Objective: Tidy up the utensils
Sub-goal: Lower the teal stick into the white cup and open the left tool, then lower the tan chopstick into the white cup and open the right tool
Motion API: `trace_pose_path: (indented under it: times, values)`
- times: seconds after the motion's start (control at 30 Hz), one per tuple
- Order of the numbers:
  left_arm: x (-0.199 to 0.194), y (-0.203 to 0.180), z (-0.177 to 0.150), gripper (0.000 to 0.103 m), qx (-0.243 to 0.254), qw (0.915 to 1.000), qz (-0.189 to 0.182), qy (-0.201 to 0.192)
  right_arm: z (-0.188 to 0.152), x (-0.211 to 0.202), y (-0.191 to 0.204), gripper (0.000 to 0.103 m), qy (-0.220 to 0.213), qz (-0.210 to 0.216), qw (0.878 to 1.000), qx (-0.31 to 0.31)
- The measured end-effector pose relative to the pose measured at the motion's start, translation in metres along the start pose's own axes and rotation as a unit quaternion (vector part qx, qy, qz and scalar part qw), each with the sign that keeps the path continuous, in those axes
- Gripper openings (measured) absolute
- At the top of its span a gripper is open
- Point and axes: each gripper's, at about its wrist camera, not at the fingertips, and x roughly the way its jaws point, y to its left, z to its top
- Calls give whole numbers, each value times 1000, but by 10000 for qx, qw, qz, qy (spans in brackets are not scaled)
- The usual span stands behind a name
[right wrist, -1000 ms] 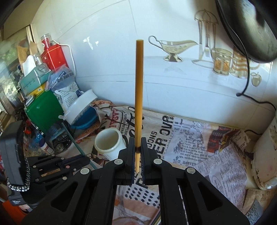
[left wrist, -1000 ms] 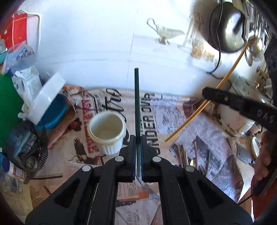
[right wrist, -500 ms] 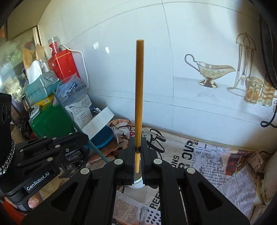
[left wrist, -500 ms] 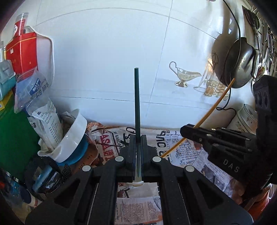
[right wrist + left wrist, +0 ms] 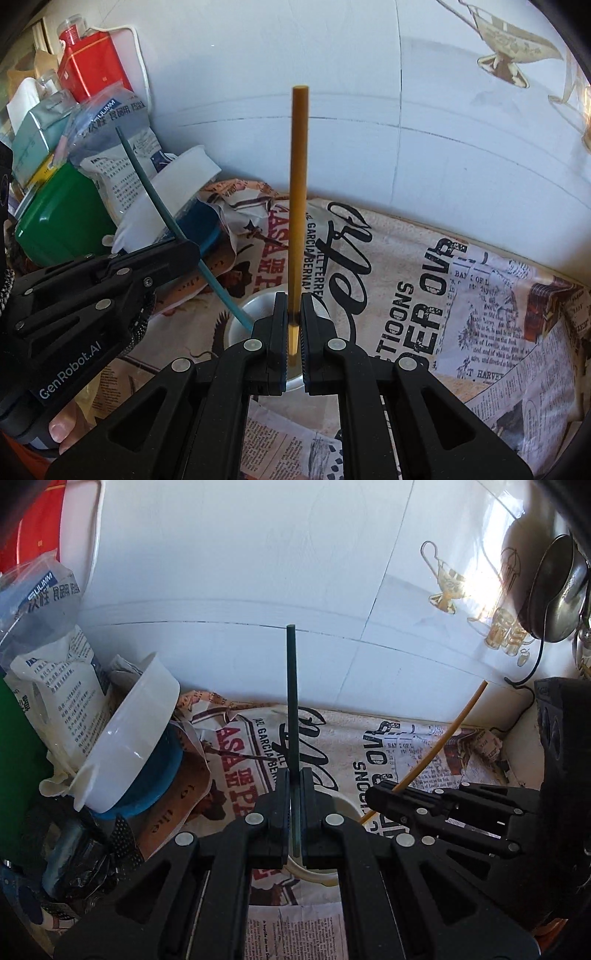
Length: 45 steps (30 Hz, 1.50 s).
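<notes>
Newspaper (image 5: 480, 295) is being used as counter cover; a green stick (image 5: 291, 701) is being clamped by the left gripper (image 5: 295, 808), a yellow stick (image 5: 298, 206) by the right gripper (image 5: 294, 332), both over a cup (image 5: 255, 314).

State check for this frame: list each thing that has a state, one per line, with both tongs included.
Left tongs: shut on the green stick.
Right tongs: shut on the yellow stick.
Green stick: clamped, lower end over the cup mouth.
Yellow stick: clamped, lower end over the cup.
White cup: upright on the newspaper, mouth open.
White tub: tipped on its side against the clutter.
</notes>
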Motion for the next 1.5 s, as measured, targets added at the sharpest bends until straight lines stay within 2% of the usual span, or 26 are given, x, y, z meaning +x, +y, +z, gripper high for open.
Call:
trace_pose_path:
  times: [0.33, 0.43, 0.57, 0.73, 0.97, 1.13, 1.33, 1.5]
  values:
    - [16, 4, 3, 3, -59, 9997, -94, 197, 2, 13, -1, 6, 246, 25, 9997, -32]
    - [10, 2, 5, 3, -46, 9999, -41, 136, 2, 10, -2, 10, 297, 19, 9995, -43]
    - [-4, -4, 8, 5, 16, 10000, 9, 25, 2, -4, -3, 20, 172, 14, 9998, -49]
    - [-27, -18, 8, 6, 150, 9997, 46, -169, 0, -34, -4, 21, -109, -102, 9998, -98]
    - [-59, -52, 1, 12, 450, 9978, 100, -471, -12, -89, -17, 21, -570, -277, 9980, -89]
    - [-70, -81, -9, 14, 598, 9968, -4, -535, -29, -125, -35, 22, -826, -472, 9955, 23]
    - [-70, -121, -22, 21, 719, 9961, -245, -456, -60, -153, -67, 23, -853, -788, 9929, 262]
    - [-59, -157, -37, 26, 827, 9950, -505, -244, -94, -165, -102, 23, -670, -1120, 9897, 594]
